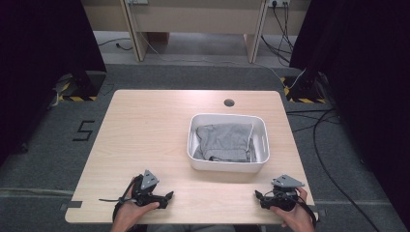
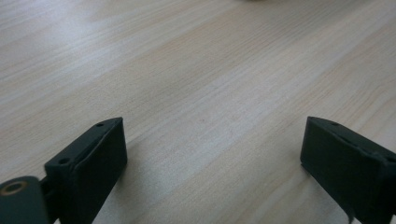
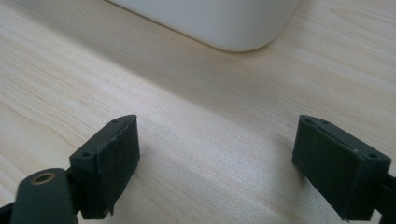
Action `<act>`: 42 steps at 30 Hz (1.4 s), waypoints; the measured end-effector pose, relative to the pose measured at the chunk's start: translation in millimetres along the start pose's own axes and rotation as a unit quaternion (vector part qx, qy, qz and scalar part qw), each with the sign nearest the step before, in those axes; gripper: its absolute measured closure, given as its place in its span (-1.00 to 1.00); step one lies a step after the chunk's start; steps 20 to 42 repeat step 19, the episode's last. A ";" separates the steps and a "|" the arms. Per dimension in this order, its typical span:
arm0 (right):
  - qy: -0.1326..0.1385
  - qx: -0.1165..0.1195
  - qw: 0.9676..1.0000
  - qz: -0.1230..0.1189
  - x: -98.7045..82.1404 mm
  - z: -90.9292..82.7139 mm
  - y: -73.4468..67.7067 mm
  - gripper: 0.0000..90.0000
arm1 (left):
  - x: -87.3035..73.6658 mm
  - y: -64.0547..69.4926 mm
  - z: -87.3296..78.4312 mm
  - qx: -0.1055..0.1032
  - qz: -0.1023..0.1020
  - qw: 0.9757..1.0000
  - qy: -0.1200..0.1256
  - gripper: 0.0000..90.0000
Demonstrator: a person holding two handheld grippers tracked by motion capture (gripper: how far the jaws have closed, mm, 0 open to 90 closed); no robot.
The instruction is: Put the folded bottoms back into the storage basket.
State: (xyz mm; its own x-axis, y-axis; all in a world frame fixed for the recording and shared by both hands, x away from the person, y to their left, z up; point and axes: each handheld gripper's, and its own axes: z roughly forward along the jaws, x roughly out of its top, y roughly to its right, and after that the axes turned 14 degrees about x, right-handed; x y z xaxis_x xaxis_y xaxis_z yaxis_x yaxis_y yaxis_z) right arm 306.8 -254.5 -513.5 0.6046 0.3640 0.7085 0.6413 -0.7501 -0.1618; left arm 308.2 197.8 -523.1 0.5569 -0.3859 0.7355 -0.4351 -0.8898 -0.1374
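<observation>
1. A pale wooden table (image 1: 145, 130) is set on grey carpet.
2. A white tub (image 1: 227, 166) is placed right of centre; folded grey cloth (image 1: 225, 141) is laid inside it.
3. The left gripper (image 1: 167, 196) is rested at the near edge, jaws spread, nothing between.
4. The right gripper (image 1: 259, 197) is likewise held wide apart, empty, near the tub.

grey cloth (image 1: 225, 141) in white bin (image 1: 227, 166) | left gripper (image 1: 168, 196), right gripper (image 1: 258, 196) apart, empty
</observation>
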 end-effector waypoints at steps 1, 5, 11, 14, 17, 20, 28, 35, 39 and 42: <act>0.002 0.002 1.000 -0.001 -0.6 0.3 0.4 -0.69 | 0.0 0.0 0.0 0.000 0.000 1.000 0.000 -0.90; 0.006 0.006 1.000 -0.005 -1.7 0.4 1.3 -0.69 | 0.3 0.3 0.7 -0.004 0.004 1.000 -0.001 -0.94; 0.007 0.005 1.000 -0.005 -1.5 0.6 1.4 -0.69 | 0.6 0.3 1.2 -0.003 0.003 1.000 -0.001 -0.95; 0.007 0.005 1.000 -0.005 -1.6 0.6 1.5 -0.69 | 0.6 0.3 1.2 -0.003 0.003 1.000 -0.001 -0.95; 0.007 0.005 1.000 -0.005 -1.6 0.6 1.5 -0.69 | 0.6 0.3 1.3 -0.003 0.003 1.000 -0.001 -0.95; 0.007 0.005 1.000 -0.005 -1.6 0.6 1.5 -0.69 | 0.7 0.3 1.3 -0.002 0.002 1.000 -0.002 -0.95; 0.007 0.005 1.000 -0.005 -1.6 0.6 1.5 -0.69 | 0.7 0.3 1.3 -0.002 0.002 1.000 -0.002 -0.95; 0.007 0.005 1.000 -0.005 -1.6 0.6 1.5 -0.69 | 0.7 0.3 1.3 -0.002 0.002 1.000 -0.002 -0.95; 0.007 0.005 1.000 -0.005 -1.6 0.6 1.5 -0.69 | 0.7 0.3 1.3 -0.002 0.002 1.000 -0.002 -0.95; 0.007 0.005 1.000 -0.005 -1.6 0.6 1.5 -0.69 | 0.7 0.3 1.3 -0.002 0.002 1.000 -0.002 -0.95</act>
